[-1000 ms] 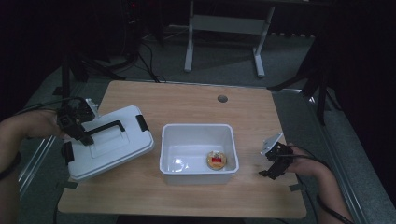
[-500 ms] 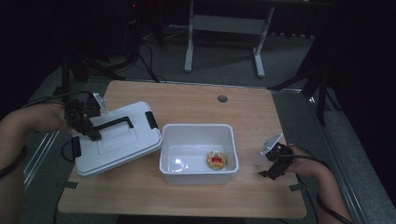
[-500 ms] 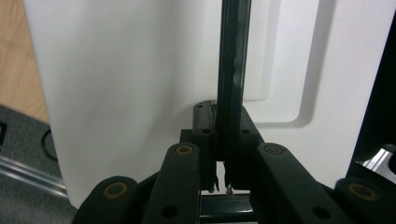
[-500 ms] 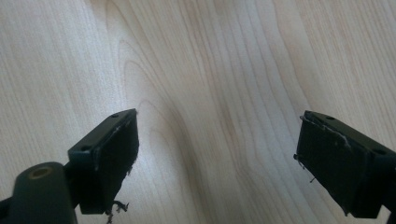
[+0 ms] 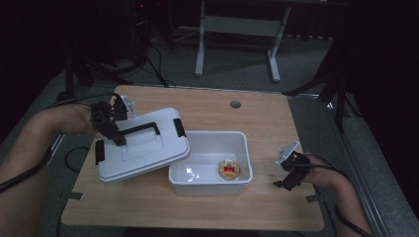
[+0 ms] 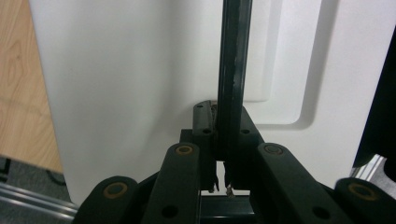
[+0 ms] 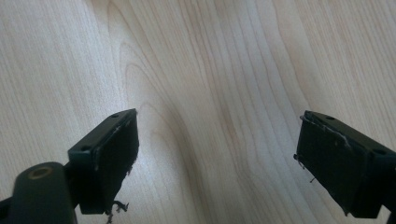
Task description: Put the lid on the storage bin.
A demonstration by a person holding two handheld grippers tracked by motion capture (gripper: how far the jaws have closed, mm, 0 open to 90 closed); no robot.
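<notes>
A white lid (image 5: 148, 148) with a black handle (image 5: 141, 130) hangs tilted above the table's left side. Its right edge reaches over the left rim of the open white bin (image 5: 207, 134). My left gripper (image 5: 117, 137) is shut on the handle's left end. In the left gripper view the jaws (image 6: 223, 140) pinch the black handle bar (image 6: 232, 70) against the white lid (image 6: 130, 70). A small round item with a red top (image 5: 229, 169) lies in the bin. My right gripper (image 5: 282, 181) rests right of the bin, open (image 7: 217, 154) over bare wood.
The wooden table (image 5: 276, 123) has a round cable hole (image 5: 235, 104) near its far edge. A metal stand (image 5: 237, 29) and cables lie on the floor behind. Bare wood shows in front of the bin and along the far side.
My left gripper has carried the lid up and to the right, from the table's left edge to the bin's left rim. The right gripper has stayed put.
</notes>
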